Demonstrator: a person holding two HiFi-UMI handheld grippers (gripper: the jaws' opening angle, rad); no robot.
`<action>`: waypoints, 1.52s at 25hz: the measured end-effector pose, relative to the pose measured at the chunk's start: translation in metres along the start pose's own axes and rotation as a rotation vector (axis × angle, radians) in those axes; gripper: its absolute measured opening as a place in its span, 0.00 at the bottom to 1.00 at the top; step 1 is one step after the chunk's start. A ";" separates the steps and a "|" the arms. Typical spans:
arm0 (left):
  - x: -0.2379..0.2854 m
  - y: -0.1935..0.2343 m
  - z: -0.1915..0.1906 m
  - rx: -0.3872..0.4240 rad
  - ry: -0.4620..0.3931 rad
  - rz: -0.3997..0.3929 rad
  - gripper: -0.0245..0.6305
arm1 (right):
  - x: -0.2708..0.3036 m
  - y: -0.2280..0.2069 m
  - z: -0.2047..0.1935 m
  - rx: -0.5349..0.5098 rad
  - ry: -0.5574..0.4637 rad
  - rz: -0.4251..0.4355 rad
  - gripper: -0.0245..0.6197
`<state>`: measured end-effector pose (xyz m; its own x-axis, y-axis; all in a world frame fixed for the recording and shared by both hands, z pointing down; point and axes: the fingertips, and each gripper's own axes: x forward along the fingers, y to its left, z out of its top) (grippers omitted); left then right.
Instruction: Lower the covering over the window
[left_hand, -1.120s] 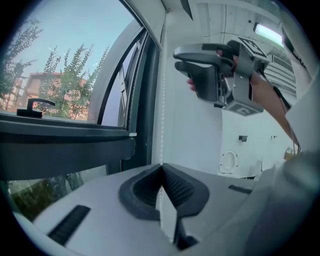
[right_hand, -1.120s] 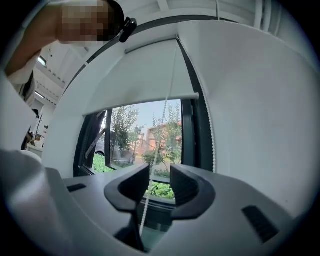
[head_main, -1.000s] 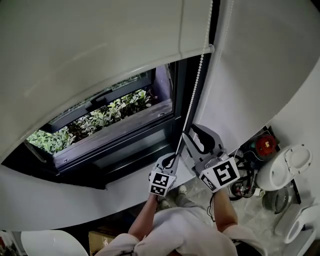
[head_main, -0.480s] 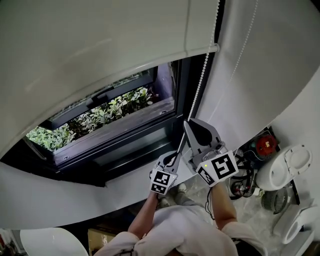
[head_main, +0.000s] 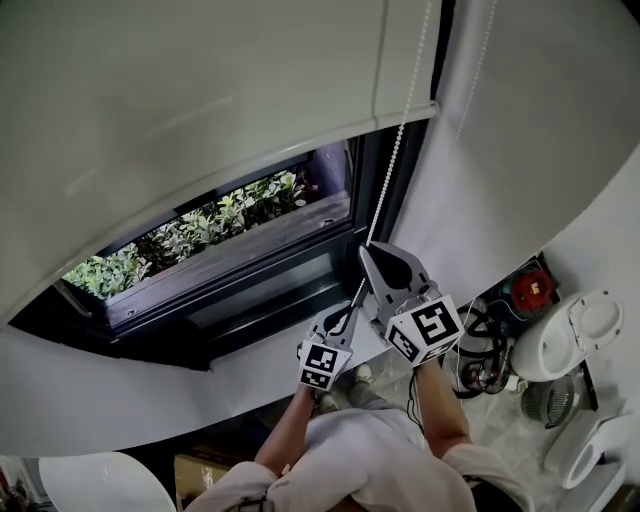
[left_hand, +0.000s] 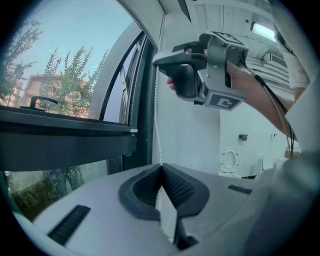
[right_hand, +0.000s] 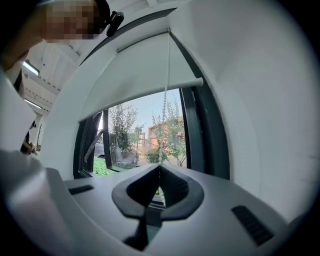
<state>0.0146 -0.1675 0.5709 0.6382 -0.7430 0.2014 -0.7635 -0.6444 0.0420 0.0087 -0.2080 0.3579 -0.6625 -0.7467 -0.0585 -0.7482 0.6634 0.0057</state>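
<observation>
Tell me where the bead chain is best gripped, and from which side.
Grip the bead chain on its free stretch below the blind's bottom bar, coming level from the room side, jaws closing across it: it hangs thin and vertical, beside the window frame. The right gripper and left gripper are shut on it so.

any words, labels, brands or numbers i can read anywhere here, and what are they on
No readable text in any view.
The left marker cube on the left hand-held gripper: black-and-white square pattern only, no letters.
The right marker cube on the right hand-held gripper: pattern only, too.
The red round object at the right: any print too small to read.
</observation>
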 end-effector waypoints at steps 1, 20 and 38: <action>0.000 0.000 -0.001 -0.003 0.000 0.000 0.06 | 0.000 -0.001 -0.003 0.010 0.000 -0.001 0.03; -0.009 0.010 0.002 -0.026 -0.004 0.027 0.06 | 0.003 0.000 -0.080 0.113 0.128 0.019 0.03; -0.010 0.009 -0.020 -0.071 0.047 0.036 0.06 | 0.001 0.005 -0.134 0.155 0.244 0.051 0.03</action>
<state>-0.0011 -0.1624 0.5889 0.6065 -0.7550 0.2492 -0.7917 -0.6022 0.1024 -0.0005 -0.2119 0.4916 -0.7019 -0.6892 0.1796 -0.7120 0.6856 -0.1515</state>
